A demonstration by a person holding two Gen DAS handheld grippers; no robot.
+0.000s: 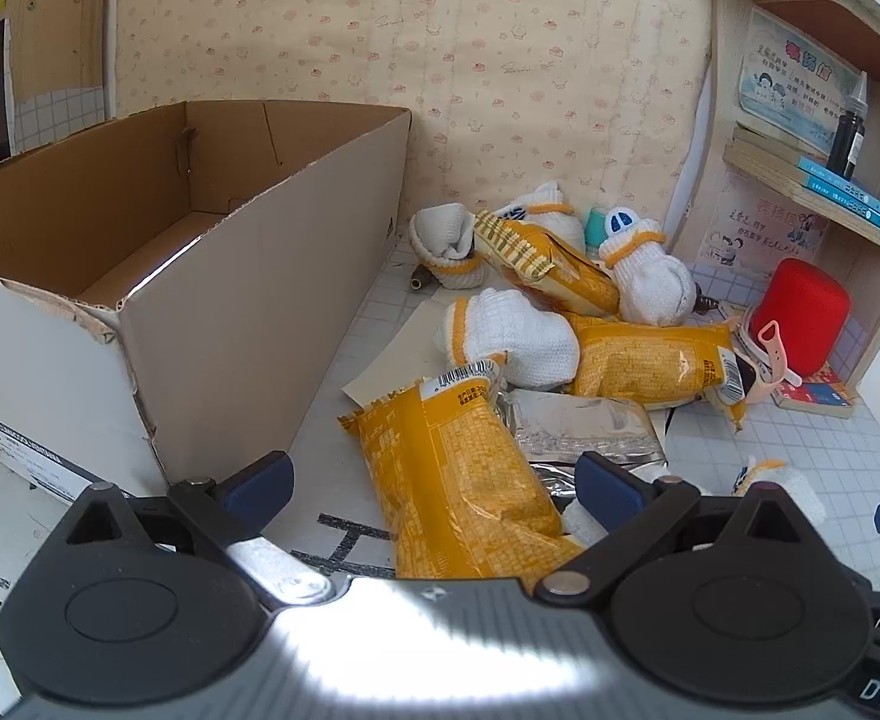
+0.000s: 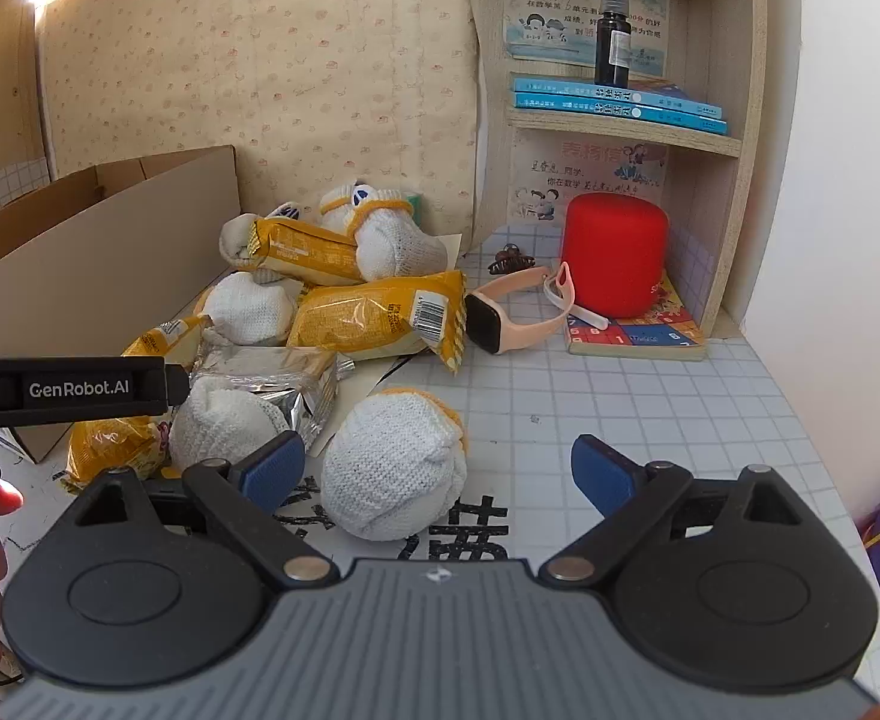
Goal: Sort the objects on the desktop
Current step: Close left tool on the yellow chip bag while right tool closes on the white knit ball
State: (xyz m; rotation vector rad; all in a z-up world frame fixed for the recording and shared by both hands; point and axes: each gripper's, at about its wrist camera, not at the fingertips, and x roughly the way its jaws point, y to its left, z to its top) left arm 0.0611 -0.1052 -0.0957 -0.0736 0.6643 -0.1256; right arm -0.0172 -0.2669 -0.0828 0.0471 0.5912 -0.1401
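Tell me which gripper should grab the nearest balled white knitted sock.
Right gripper: the balled white knitted sock lies between its open jaws, untouched. Left gripper straddles a yellow snack packet.

on the tabletop [image 2: 649, 420] a cardboard box [image 1: 212, 276] stands at the left, and a heap of snack packets [image 2: 374, 315] and rolled socks [image 2: 248, 306] lies just to its right, reaching back to the wall. one rolled sock [image 2: 395, 468] lies apart at the front of the heap, between the right gripper's [image 2: 437, 471] spread fingers. right of the heap a watch [image 2: 499, 318] lies beside a booklet [image 2: 637, 339] that carries a cylinder [image 2: 613, 252], under a shelf [image 2: 619, 126] holding books [image 2: 613, 102] with a bottle [image 2: 612, 30] on them.
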